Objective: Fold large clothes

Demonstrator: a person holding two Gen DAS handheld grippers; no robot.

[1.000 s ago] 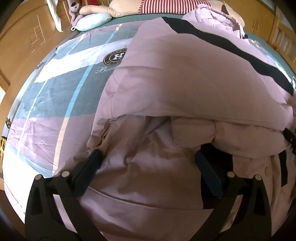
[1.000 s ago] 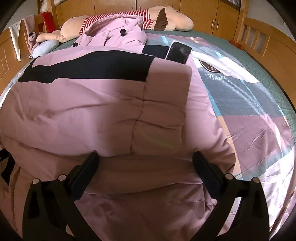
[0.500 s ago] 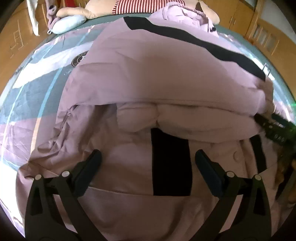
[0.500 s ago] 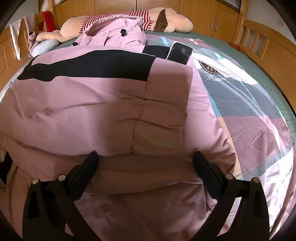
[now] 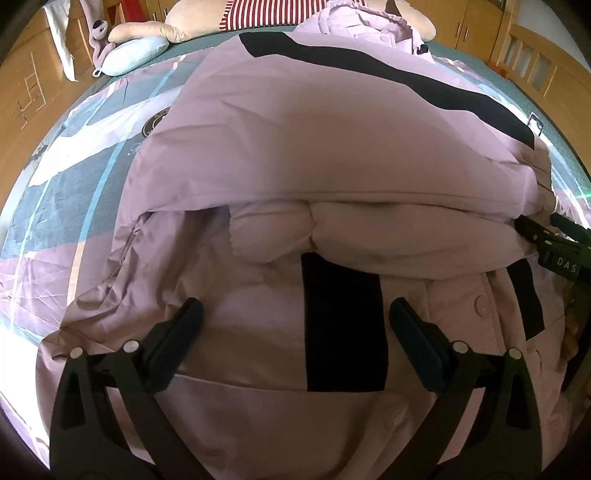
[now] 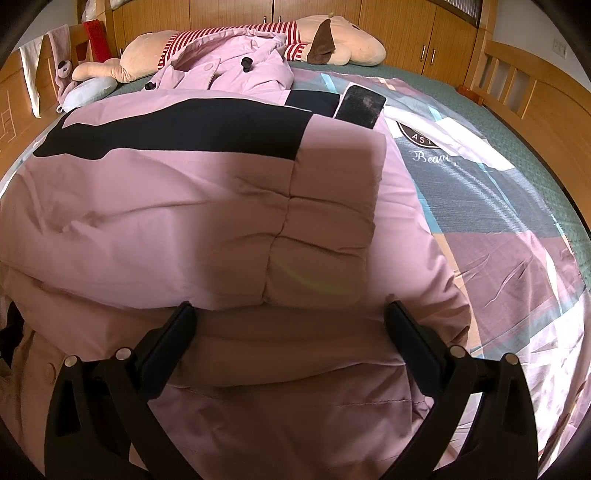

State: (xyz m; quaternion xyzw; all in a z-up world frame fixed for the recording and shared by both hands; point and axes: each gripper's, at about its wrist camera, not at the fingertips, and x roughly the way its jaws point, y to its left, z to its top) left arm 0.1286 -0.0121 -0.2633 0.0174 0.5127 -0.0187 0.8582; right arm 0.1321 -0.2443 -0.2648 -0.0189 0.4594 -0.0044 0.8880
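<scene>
Swinging rightward since a second before, the left gripper (image 5: 293, 321) brought the coat's (image 5: 332, 147) black stripe between its wide-open, empty jaws. From the left wrist, the folded pink coat lay ahead on the bed (image 5: 74, 177), its fold edge running crosswise. From the right wrist, the right gripper (image 6: 290, 325), equally agape and empty, sat nearer that thick edge. Beyond were a phone (image 6: 360, 105), a plush toy (image 6: 332, 48) and wooden cupboards (image 6: 399, 22).

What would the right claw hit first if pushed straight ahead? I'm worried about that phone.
Most likely the puffy folded edge of the pink coat, which fills the space between the open right claw. The phone lies well beyond, though depth is hard to judge.
</scene>
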